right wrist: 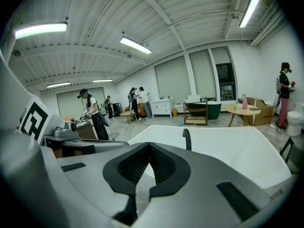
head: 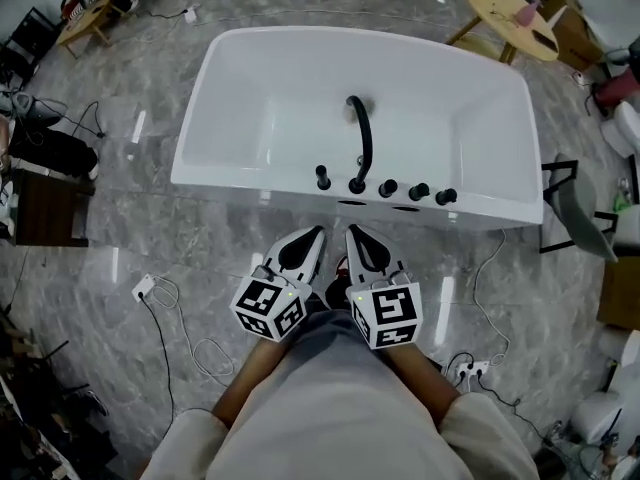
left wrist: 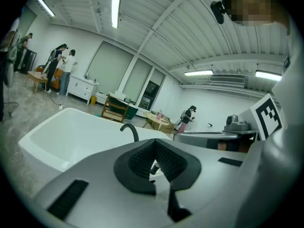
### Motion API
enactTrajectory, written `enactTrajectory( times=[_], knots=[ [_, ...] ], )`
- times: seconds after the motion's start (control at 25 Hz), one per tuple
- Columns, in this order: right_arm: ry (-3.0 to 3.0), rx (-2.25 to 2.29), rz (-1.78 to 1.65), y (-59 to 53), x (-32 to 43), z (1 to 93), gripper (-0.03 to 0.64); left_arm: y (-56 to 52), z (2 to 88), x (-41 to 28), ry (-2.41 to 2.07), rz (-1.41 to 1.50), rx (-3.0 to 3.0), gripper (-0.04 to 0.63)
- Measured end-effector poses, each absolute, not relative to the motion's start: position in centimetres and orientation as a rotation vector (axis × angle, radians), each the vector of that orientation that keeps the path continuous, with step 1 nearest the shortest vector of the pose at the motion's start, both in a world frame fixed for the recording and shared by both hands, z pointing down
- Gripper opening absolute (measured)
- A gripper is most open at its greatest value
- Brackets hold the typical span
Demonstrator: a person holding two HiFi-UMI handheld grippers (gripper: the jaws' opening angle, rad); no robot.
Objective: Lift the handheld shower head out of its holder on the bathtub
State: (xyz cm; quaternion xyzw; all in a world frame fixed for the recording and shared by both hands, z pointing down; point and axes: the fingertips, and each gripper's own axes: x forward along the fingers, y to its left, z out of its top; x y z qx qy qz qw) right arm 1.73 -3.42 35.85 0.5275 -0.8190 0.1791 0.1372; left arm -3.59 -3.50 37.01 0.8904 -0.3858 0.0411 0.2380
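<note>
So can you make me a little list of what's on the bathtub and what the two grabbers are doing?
Tub: white bathtub on a grey marble floor
Tap: black curved metal spout on the near rim
Shower head: probably the black upright stick left of the spout, untouched
Knobs: three black round knobs right of the spout
Left hand-held gripper: shut, holding nothing, short of the tub
Right hand-held gripper: shut, holding nothing, beside the left one

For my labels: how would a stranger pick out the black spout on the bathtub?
Find the white bathtub on the grey floor. Five black fittings line its near rim. The spout, second from the left, is the only one that arches up over the basin.
</note>
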Motion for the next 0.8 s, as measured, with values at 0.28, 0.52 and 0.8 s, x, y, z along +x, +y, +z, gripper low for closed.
enactTrajectory(
  times=[0.28,0.52,0.8],
  knots=[
    [-2.448,1.522,0.531,-4.6,2.9,35.7,0.015,-4.2,37.8,-2.4,-1.131,0.163,2.47,0.006],
    [-2.461,1.458,0.561,-4.1,2.2,36.7,0.015,-4.2,38.9,-2.2,-1.153,0.191,2.439,0.006],
    [-2.398,1.471,0.613,-4.6,3.4,38.5,0.015,-4.6,40.9,-2.0,-1.144,0.224,2.395,0.006]
  ],
)
